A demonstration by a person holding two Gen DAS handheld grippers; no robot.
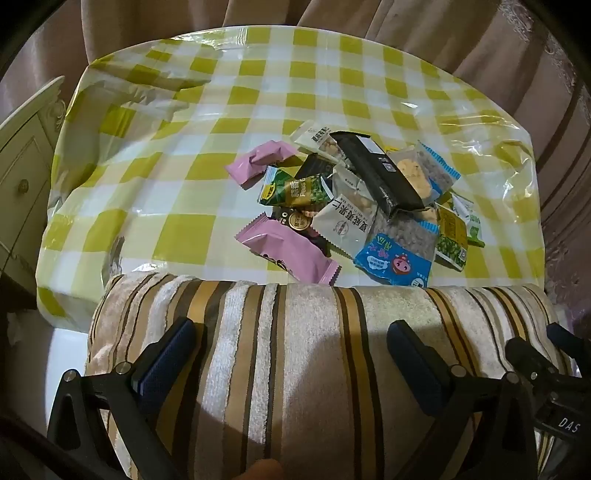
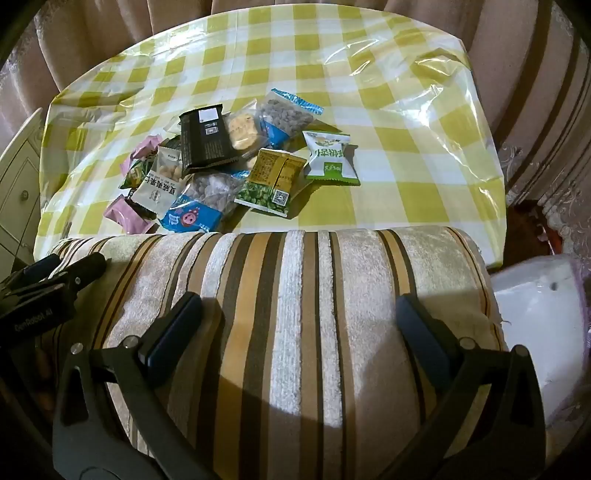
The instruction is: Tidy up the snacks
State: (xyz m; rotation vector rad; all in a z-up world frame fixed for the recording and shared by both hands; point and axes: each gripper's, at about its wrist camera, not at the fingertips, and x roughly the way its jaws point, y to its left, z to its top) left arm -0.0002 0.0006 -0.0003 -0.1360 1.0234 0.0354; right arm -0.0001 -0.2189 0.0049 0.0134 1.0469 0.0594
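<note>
Left wrist view first: left gripper [image 1: 291, 347] hanging spread wide over a striped cushion [image 1: 314, 369], nothing between the fingers [image 1: 173, 350], pointed steeply down. Beyond the cushion's far edge, a table under a yellow-and-white checked cloth [image 1: 184, 122] with clear plastic on top. Heaped on the near right part of that cloth, a pile of snack packets [image 1: 354, 199]: long black packet [image 1: 373, 170] lying across the top, pink wrapper [image 1: 291, 251] at the near left edge of the pile, second pink wrapper [image 1: 258, 162] at the far left, green pea packet [image 1: 295, 190] between the two, blue-and-clear packet [image 1: 399, 254] at the near right. At the far right edge of this view, part of the right gripper [image 1: 543, 362] just beside.

Over to the right wrist view: right gripper [image 2: 303, 321] equally wide apart, empty, likewise above the striped cushion. Same pile sitting left of centre on the cloth. Black packet on top again, yellow-and-green packet [image 2: 273, 181] at the near right of the heap, white-and-green packet [image 2: 332, 158] lying a little apart to the right, touching nothing else that can be made out. White cabinet [image 2: 18, 192] at the left edge, curtains [image 2: 85, 33] behind the table, a white object [image 2: 539, 317] at the right beside the cushion.
</note>
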